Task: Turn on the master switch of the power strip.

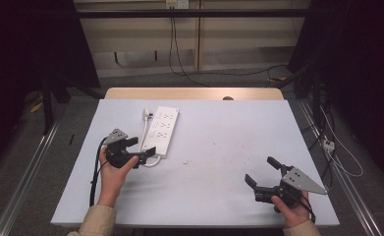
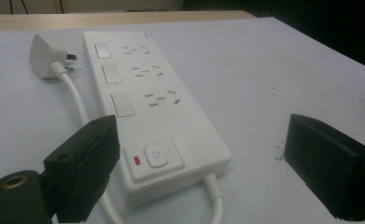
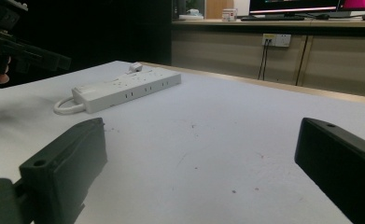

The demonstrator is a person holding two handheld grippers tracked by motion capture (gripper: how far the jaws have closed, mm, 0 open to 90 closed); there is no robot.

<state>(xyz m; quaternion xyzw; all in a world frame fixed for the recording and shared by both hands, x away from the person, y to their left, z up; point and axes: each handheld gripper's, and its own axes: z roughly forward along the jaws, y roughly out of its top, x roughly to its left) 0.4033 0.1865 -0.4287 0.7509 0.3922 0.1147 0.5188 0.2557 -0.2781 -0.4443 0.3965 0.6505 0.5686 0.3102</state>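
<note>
Cord (image 2: pixel 216 200) of strip (image 2: pixel 171 126) is cut off at bottom edge and partly hidden behind l. gripper (image 2: pixel 208 172); socket markings too small to be read.

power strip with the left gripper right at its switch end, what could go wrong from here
The left gripper stands open at the power strip's switch end; a jaw could bump the power button. The white cable loops beside that jaw and might snag. The strip lies loose on the table, so a nudge could slide it.
</note>
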